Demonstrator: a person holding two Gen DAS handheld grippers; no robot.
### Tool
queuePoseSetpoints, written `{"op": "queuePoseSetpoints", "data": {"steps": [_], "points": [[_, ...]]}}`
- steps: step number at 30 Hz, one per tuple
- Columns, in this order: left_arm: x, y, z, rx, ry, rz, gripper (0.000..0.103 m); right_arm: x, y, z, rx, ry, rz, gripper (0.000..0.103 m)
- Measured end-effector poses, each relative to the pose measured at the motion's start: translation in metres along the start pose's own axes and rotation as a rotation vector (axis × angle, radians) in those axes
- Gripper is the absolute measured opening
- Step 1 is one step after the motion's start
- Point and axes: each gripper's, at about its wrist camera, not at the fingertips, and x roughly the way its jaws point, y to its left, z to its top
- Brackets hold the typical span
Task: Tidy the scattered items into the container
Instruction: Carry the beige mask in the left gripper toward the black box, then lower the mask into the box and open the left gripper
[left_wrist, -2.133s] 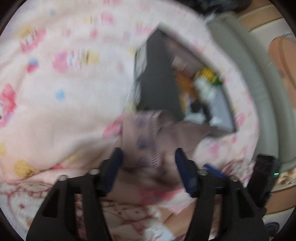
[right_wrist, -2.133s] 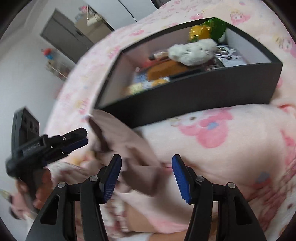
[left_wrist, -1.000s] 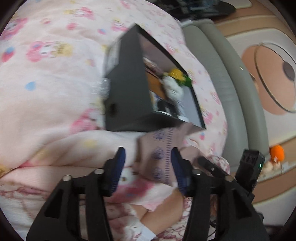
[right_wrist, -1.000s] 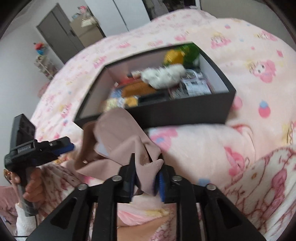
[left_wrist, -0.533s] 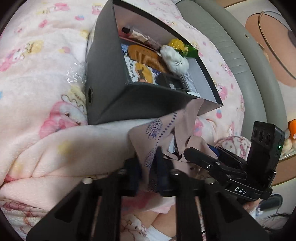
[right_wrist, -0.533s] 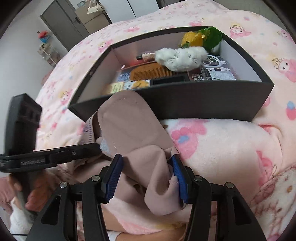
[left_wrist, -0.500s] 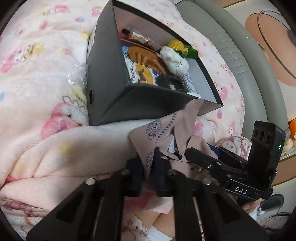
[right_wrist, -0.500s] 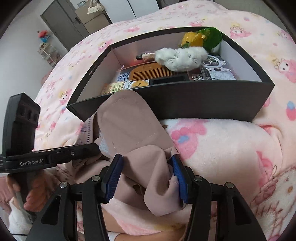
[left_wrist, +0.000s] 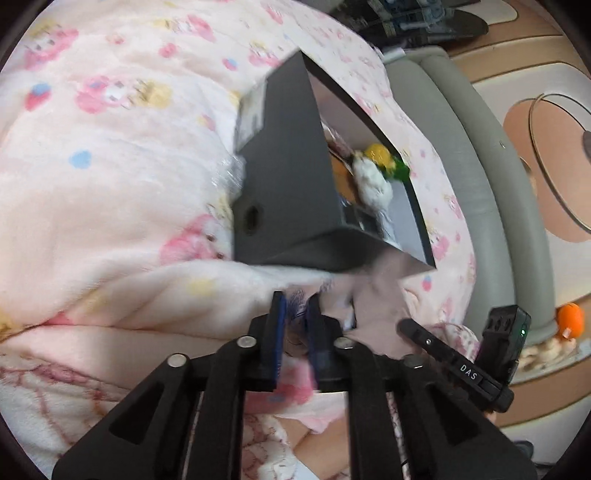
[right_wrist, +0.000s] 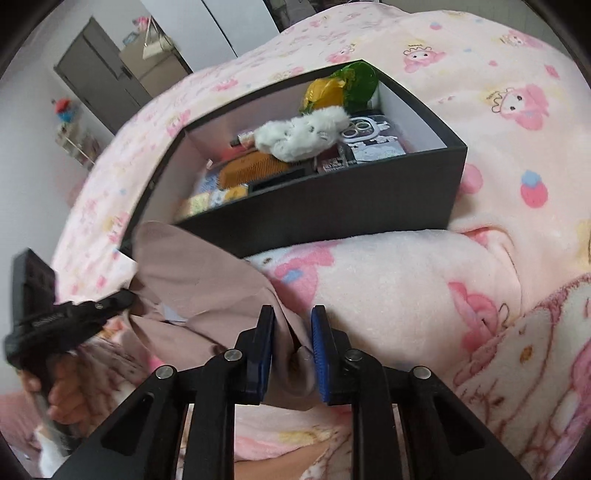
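The dusty-pink fabric pouch (right_wrist: 207, 280) lies crumpled on the pink cartoon-print fleece blanket (right_wrist: 406, 295), just in front of the near wall of the black rectangular cardboard box (right_wrist: 332, 206); in the right wrist view one flap of the pouch rises against the box's near-left corner, at about 10 o'clock from the right gripper (right_wrist: 291, 332). The right gripper's blue-padded jaws are closing with a fold of the pouch between them, and the pads press on the cloth from both sides. In the left wrist view the left gripper (left_wrist: 295, 317) stands at the opposite edge of the same pouch (left_wrist: 376, 295), where a printed patterned strip of the cloth sits between its blue pads; its jaws are opening, and motion blur leaves it unclear whether the pads touch the cloth. The box holds a white fluffy plush toy (right_wrist: 303, 133) at its centre, a yellow and green plastic item (right_wrist: 340, 88) at 12 o'clock from the plush toy, an orange-brown comb (right_wrist: 251, 170) at 8 o'clock from it, and flat printed cards (right_wrist: 373, 144) at 4 o'clock. A hand (right_wrist: 62, 395) grips the handle of the left gripper at 9 o'clock in the right wrist view. A grey padded headboard (left_wrist: 480, 155) borders the blanket at 3 o'clock in the left wrist view.
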Motion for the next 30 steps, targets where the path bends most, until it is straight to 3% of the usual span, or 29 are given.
{"op": "queuePoseSetpoints", "data": {"steps": [1, 2, 3, 5, 6, 7, 9, 11, 14, 17, 21, 24, 26, 28, 29, 30], "points": [[0.006, -0.002, 0.000, 0.004, 0.020, 0.011, 0.044, 0.004, 0.002, 0.000, -0.012, 0.018, 0.017, 0.036], [0.011, -0.004, 0.000, 0.013, 0.036, 0.027, 0.051, 0.009, 0.005, -0.001, -0.026, 0.038, 0.019, 0.047], [0.018, -0.007, 0.000, 0.029, 0.056, 0.045, 0.053, 0.016, 0.010, -0.002, -0.056, 0.064, 0.005, 0.048], [0.030, -0.014, -0.002, 0.069, 0.094, 0.085, 0.050, 0.027, 0.021, -0.008, -0.115, 0.097, -0.019, 0.047], [0.035, -0.020, -0.004, 0.106, 0.106, 0.115, 0.028, 0.032, 0.025, -0.011, -0.128, 0.111, -0.017, 0.041], [0.037, -0.024, -0.007, 0.138, 0.116, 0.127, 0.007, 0.035, 0.028, -0.013, -0.131, 0.129, -0.004, 0.014], [0.029, -0.036, -0.014, 0.182, 0.086, 0.148, 0.006, 0.029, 0.033, -0.015, -0.132, 0.112, 0.033, 0.008], [0.013, -0.052, -0.021, 0.202, 0.055, 0.091, 0.006, 0.008, 0.038, -0.010, -0.150, 0.052, 0.067, 0.007], [-0.008, -0.085, -0.018, 0.271, -0.010, 0.086, 0.006, -0.029, 0.043, 0.011, -0.175, -0.041, 0.119, 0.007], [-0.019, -0.125, 0.004, 0.345, -0.064, 0.052, 0.006, -0.058, 0.049, 0.049, -0.214, -0.124, 0.175, 0.007], [-0.024, -0.163, 0.037, 0.400, -0.162, 0.074, 0.007, -0.065, 0.047, 0.100, -0.221, -0.188, 0.237, 0.007], [0.001, -0.158, 0.065, 0.329, -0.120, 0.113, 0.008, -0.030, 0.029, 0.129, -0.214, -0.141, 0.159, 0.008], [0.034, -0.149, 0.077, 0.321, -0.061, 0.221, 0.008, -0.003, 0.015, 0.140, -0.196, -0.114, 0.111, 0.009], [0.061, -0.143, 0.077, 0.322, -0.002, 0.316, 0.010, 0.018, -0.004, 0.138, -0.130, -0.066, 0.124, 0.009], [0.071, -0.139, 0.073, 0.318, 0.034, 0.341, 0.013, 0.027, -0.015, 0.136, -0.082, -0.030, 0.134, 0.010], [0.080, -0.135, 0.070, 0.309, 0.062, 0.363, 0.023, 0.031, -0.024, 0.133, -0.048, -0.004, 0.150, 0.011]]}}
